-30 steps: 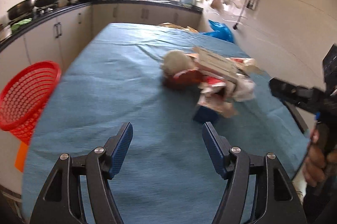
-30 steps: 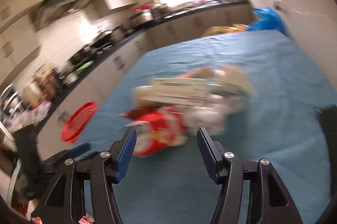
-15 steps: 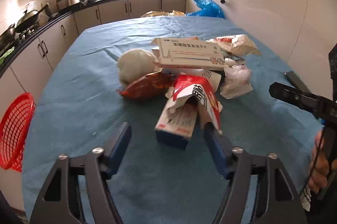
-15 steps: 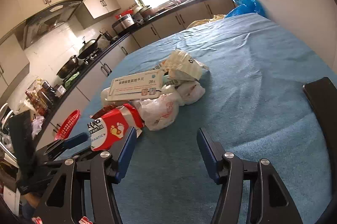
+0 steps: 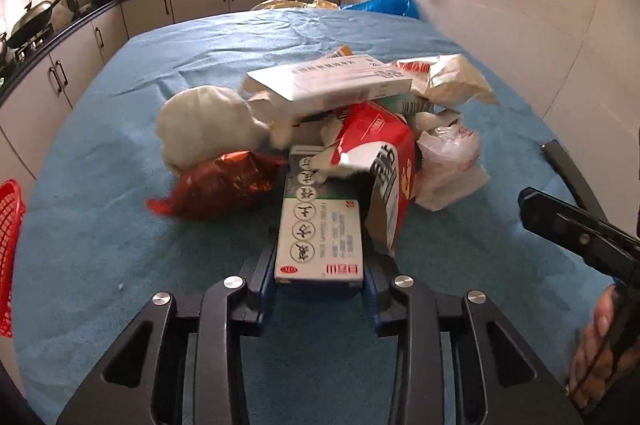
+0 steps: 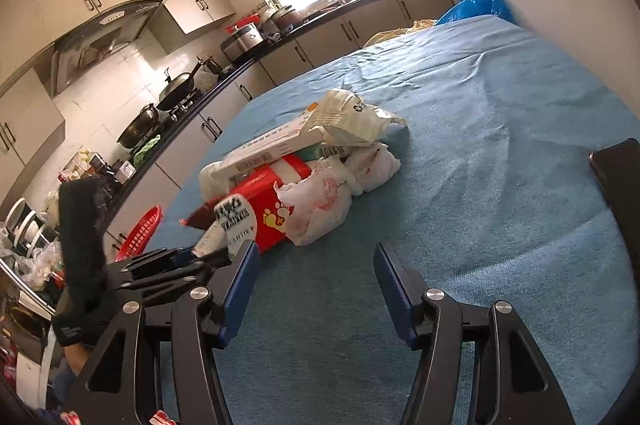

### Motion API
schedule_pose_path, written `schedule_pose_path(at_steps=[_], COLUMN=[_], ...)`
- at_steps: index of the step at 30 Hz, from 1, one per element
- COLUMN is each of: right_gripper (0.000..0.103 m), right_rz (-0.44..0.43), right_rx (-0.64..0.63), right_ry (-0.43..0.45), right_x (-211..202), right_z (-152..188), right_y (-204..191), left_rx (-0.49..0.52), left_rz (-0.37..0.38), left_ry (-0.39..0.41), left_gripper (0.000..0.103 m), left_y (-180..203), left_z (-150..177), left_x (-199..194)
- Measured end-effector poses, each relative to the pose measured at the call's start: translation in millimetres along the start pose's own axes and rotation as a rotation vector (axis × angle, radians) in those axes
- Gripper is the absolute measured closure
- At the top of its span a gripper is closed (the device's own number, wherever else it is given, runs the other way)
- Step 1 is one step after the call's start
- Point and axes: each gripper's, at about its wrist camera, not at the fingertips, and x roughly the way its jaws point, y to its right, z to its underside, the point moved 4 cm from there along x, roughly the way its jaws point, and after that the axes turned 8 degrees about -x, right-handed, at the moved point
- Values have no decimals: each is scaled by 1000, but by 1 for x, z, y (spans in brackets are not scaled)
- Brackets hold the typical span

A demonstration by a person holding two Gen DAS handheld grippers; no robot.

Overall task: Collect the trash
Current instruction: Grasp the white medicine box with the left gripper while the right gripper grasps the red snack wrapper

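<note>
Left gripper (image 5: 320, 283): jaws just closing, now narrow around near end of white box (image 5: 320, 241), nearest item of trash pile (image 5: 340, 129) on blue table (image 5: 120, 245). Lifting slowly, avoiding dragging red carton (image 5: 380, 161) leaning alongside. Right gripper (image 6: 312, 289): hovering half-wide, empty. Printing on box Chinese, blurred; carton lettering unreadable.

Table (image 5: 120, 217) under wrinkled blue cloth (image 6: 500, 185). On it, one heap: white wad (image 5: 204, 129), red-brown foil bag (image 5: 224, 189), flat white box (image 5: 320, 241), red carton (image 5: 384, 153), white plastic bags (image 6: 320, 209), long white box (image 5: 332, 81) on top, tilted.
</note>
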Motion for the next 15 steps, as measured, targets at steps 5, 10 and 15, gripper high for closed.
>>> schedule_pose_path(at_steps=[5,10,15], right_gripper=[34,32,32], right_rz=[30,38,43], right_rx=[-39,-86,-181], right_ry=[-11,-56,-91], right_x=[1,10,22], right_z=[0,-1,-8], right_y=[-8,-23,-52], left_rx=[-10,-69,-109], left_rz=[-4,-8,-1], left_ry=[3,11,30], left_gripper=[70,70,70], left_y=[-17,-45,-65], left_z=[22,50,68], left_x=[-24,-51,-71])
